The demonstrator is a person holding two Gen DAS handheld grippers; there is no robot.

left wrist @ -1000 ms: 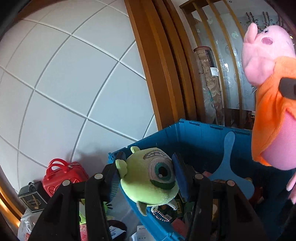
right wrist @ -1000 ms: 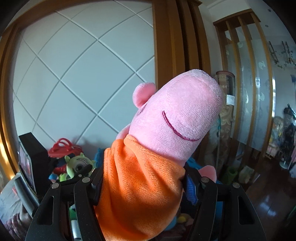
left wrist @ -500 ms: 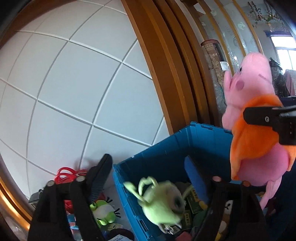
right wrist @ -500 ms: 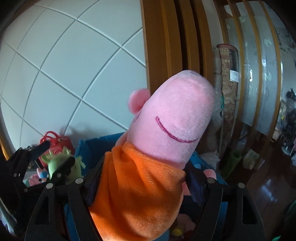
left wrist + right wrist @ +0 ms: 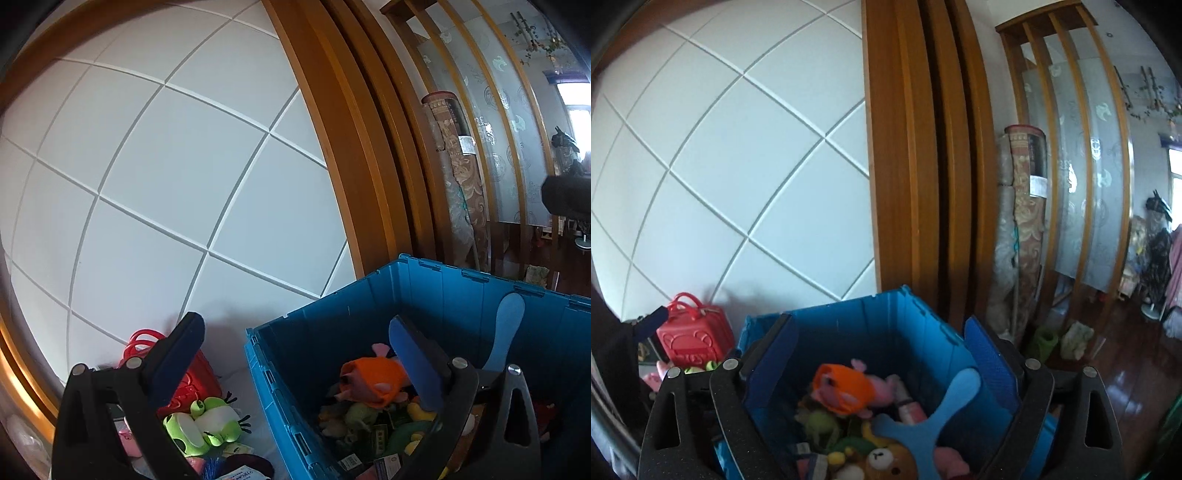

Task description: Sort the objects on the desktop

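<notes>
While both jaws are opening, each hand-held gripper hangs empty over the blue plastic crate (image 5: pixel 871 325).
Left hand-held gripper (image 5: pixel 295 354) and right hand-held gripper (image 5: pixel 882 343) stand spread; the pink plush pig in orange dress (image 5: pixel 849 391) lies inside.

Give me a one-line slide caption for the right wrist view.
Right gripper, jaws opening and empty, above the blue plastic crate where the pink plush pig in orange lies on other toys.
</notes>
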